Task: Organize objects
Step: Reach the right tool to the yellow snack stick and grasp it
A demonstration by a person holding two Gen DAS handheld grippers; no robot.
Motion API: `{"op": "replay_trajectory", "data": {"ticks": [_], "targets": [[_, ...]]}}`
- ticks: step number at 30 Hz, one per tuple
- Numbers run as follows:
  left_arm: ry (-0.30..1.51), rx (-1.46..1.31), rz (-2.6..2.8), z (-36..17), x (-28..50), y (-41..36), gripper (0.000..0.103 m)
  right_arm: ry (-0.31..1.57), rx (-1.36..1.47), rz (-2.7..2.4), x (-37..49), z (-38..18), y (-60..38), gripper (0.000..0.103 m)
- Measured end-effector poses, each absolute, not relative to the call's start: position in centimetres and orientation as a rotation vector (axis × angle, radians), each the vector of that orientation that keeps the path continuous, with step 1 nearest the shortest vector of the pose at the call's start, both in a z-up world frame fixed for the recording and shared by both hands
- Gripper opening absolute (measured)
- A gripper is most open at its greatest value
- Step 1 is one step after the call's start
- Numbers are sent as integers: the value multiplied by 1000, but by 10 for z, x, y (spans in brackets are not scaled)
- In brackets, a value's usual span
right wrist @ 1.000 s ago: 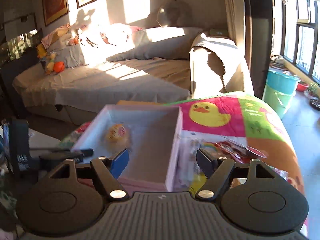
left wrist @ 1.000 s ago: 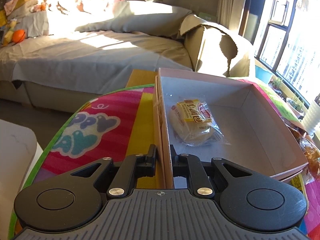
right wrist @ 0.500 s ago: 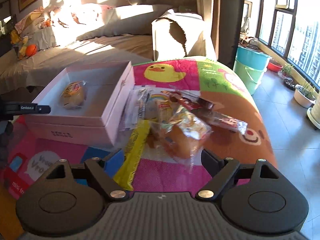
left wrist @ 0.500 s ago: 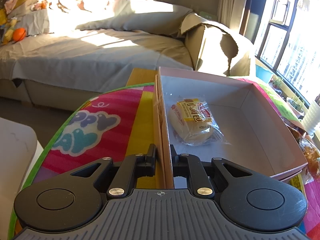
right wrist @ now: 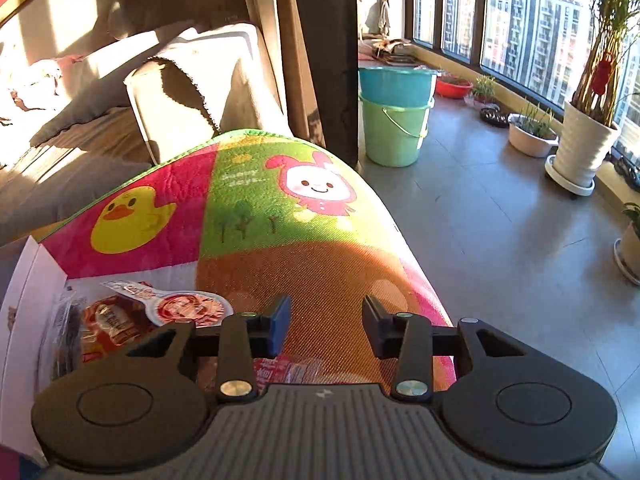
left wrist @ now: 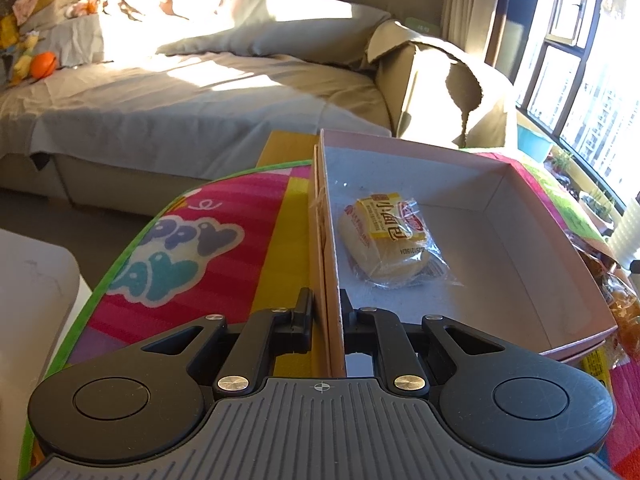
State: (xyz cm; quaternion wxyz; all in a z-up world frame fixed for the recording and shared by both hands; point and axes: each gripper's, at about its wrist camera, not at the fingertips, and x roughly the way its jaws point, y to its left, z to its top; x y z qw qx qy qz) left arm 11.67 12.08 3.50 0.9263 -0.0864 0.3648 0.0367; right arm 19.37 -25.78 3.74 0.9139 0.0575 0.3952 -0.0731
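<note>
Bread pack point(left wrist: 390, 240) sits inside the pink box point(left wrist: 516, 248), near its left wall. Left gripper point(left wrist: 327, 312) pinches that wall; a tug could tip the box. Right gripper point(right wrist: 322, 326), spread and empty, hovers over the mat point(right wrist: 320, 264); snack packets point(right wrist: 132, 320), partly hidden I think, lie left. Desk edge drops off close on the right.

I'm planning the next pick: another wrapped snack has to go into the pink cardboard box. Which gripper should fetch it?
Probably the right gripper: its jaws are open and empty, with the wrapped snacks lying just beside it. The left gripper is shut on the wall of the pink cardboard box, steadying it.
</note>
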Motion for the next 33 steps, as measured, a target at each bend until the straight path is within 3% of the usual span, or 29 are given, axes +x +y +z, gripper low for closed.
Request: {"op": "replay_trajectory", "data": {"ticks": [5, 13, 18, 20, 25, 30, 33], "targets": [[749, -177, 76, 35, 117, 121, 13, 872, 106, -87, 165, 22, -245, 40], [747, -188, 69, 35, 116, 122, 13, 885, 101, 98, 85, 45, -214, 42], [747, -190, 69, 34, 116, 123, 14, 825, 171, 130, 76, 66, -196, 62], [747, -189, 69, 34, 116, 123, 14, 812, 171, 166, 73, 71, -181, 64], [748, -188, 69, 34, 115, 123, 14, 722, 90, 289, 52, 82, -128, 64], [748, -188, 68, 34, 115, 123, 14, 787, 34, 463, 45, 70, -86, 62], [748, -187, 67, 34, 113, 124, 14, 803, -33, 344, 52, 60, -84, 53]]}}
